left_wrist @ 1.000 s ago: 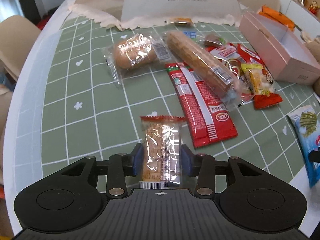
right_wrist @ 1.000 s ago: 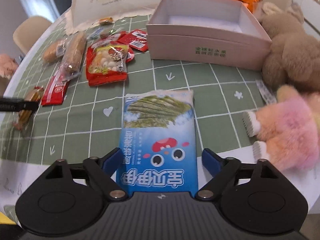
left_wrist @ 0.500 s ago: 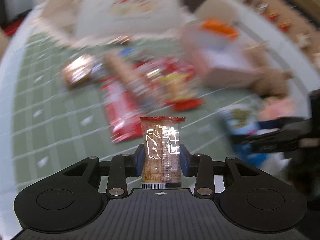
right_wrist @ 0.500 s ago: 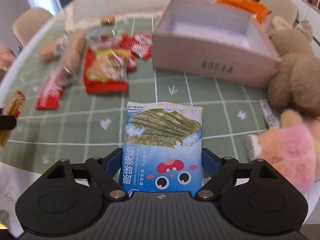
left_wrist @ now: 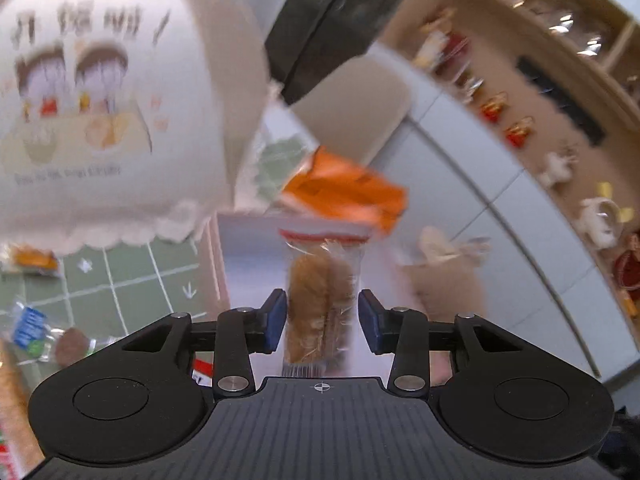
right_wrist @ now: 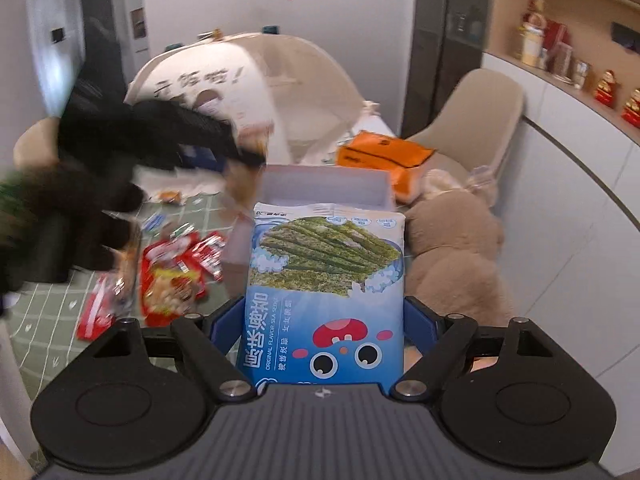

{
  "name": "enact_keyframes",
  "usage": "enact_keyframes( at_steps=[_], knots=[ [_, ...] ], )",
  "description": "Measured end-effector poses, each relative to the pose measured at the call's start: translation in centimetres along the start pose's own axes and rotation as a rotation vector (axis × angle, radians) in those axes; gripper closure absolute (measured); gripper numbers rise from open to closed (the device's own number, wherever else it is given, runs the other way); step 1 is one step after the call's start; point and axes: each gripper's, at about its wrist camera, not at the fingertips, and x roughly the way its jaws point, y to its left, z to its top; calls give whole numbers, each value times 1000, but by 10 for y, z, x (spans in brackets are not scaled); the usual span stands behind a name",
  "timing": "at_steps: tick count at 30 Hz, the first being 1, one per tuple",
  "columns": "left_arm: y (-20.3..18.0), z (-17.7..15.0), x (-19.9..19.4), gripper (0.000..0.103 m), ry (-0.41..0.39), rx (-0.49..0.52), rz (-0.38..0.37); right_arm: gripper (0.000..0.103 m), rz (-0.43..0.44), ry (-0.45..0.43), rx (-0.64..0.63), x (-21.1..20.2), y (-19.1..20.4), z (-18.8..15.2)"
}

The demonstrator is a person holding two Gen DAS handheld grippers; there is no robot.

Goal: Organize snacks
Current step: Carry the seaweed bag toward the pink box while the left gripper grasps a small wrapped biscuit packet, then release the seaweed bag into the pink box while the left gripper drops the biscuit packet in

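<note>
L claw [left_wrist: 322, 322] over the pink box [left_wrist: 248, 256], just eased open; biscuit pack [left_wrist: 320, 304] loose between pads, for drop-in. R claw [right_wrist: 326, 330] clamps seaweed bag [right_wrist: 326, 292], raised w/ box ahead.

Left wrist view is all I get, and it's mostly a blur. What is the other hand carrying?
Observer: The right gripper is shut on a blue seaweed snack packet and holds it upright in front of the open box.
Operator: Are there snacks lying loose on the table?
Observer: Yes. A heap of red packets lies on the green checked cloth, left of the box.
Operator: And the brown smear right of the box?
Observer: That is a brown plush bear, beside the box, with an orange pack behind it.
</note>
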Motion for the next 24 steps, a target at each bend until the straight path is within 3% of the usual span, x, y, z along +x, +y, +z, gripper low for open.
enact_keyframes(
  at_steps=[3, 6, 9, 12, 15, 20, 24],
  knots=[
    [14, -3, 10, 60, 2, -33, -45, 20, -26, -21, 4, 1, -15, 10],
    [30, 3, -12, 60, -64, -7, -30, 20, 3, -19, 39, 19, -27, 35],
    [59, 19, -42, 60, -181, 8, 150, 20, 69, -37, 59, 56, -31, 72],
    [100, 39, -58, 60, -216, -124, 291, 14, 117, -42, 67, 102, -28, 103],
    [128, 50, -46, 60, -152, -165, 363, 14, 75, -19, 35, 147, -17, 117],
    [139, 49, 8, 60, -7, 1, 484, 14, 189, 40, 83, 166, -8, 95],
    [148, 41, 38, 60, 80, 97, 530, 14, 198, 77, 41, 159, 1, 70]
  ],
)
